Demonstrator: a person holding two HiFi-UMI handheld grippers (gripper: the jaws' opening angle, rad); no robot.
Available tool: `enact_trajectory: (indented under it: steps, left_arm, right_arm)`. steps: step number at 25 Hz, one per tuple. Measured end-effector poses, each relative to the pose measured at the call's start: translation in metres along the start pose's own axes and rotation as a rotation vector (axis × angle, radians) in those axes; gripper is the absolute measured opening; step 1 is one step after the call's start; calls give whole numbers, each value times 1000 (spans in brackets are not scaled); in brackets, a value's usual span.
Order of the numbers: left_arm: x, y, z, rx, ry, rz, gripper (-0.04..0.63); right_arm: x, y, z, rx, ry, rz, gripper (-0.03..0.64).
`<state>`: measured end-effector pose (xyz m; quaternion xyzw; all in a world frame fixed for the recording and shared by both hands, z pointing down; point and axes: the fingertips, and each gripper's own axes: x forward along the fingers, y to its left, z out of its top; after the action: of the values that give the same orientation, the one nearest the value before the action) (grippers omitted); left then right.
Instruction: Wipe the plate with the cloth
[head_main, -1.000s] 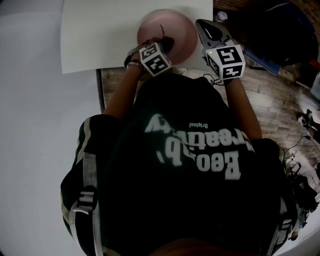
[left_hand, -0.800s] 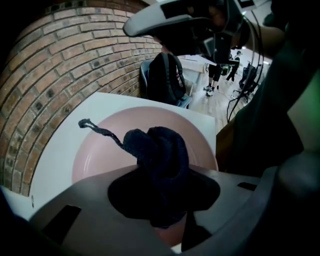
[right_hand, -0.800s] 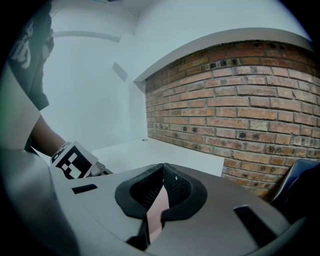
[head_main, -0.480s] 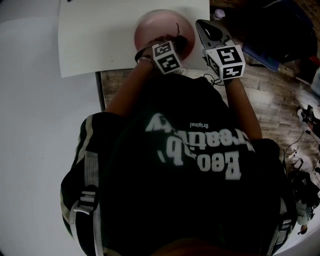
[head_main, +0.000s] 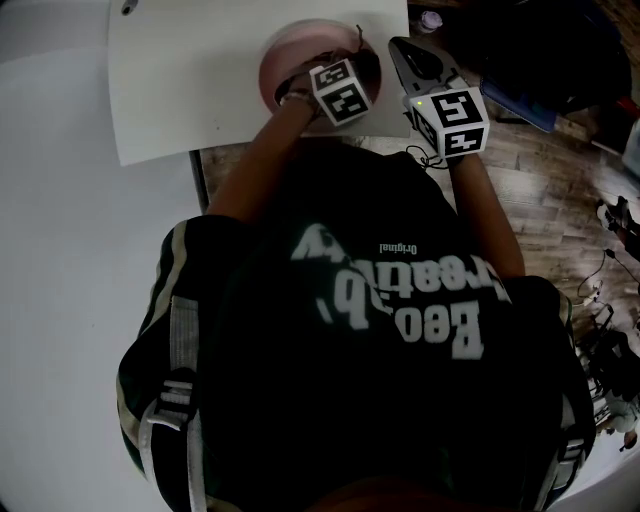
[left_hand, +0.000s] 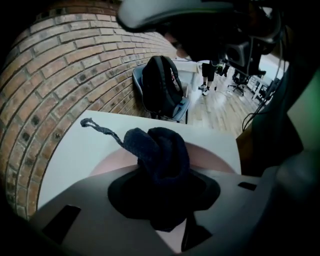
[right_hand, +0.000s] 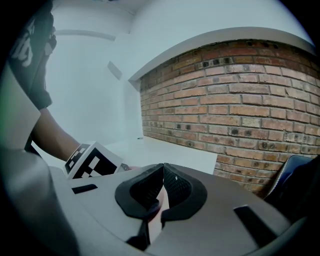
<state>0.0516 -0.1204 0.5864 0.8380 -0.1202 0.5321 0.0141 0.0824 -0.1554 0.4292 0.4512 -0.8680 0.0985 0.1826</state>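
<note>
A pink plate (head_main: 295, 55) rests on the white table (head_main: 190, 80) close to its near edge. My left gripper (head_main: 352, 72) hovers over the plate's right half, shut on a bunched dark blue cloth (left_hand: 162, 152). One loose thread of the cloth trails off to the left. The plate (left_hand: 112, 162) shows as a pink band behind the cloth. My right gripper (head_main: 405, 55) sits at the plate's right edge, its jaws shut on a thin pink sliver, the plate's rim (right_hand: 157, 202). The left gripper's marker cube (right_hand: 92, 162) shows in the right gripper view.
A brick wall (left_hand: 60, 75) runs behind the table. A black backpack (left_hand: 160, 85) sits on a chair just past the table's far edge. Wooden floor (head_main: 540, 200) lies to the right, with dark bags and cables on it.
My left gripper has carried the cloth rightward and farther across the plate. The right gripper has stayed at the plate's right edge.
</note>
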Motion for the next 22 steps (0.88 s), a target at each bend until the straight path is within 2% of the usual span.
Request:
enact_trajectory:
  steps: [12,22]
  left_arm:
    - [7,36,2,-36,1,49,141]
    - [-3,82,-24,-101,67,166,140]
  right_arm:
    - [0,-9,-5,5,10,-18,-3]
    - [1,-7,0,-7,6,2,-4]
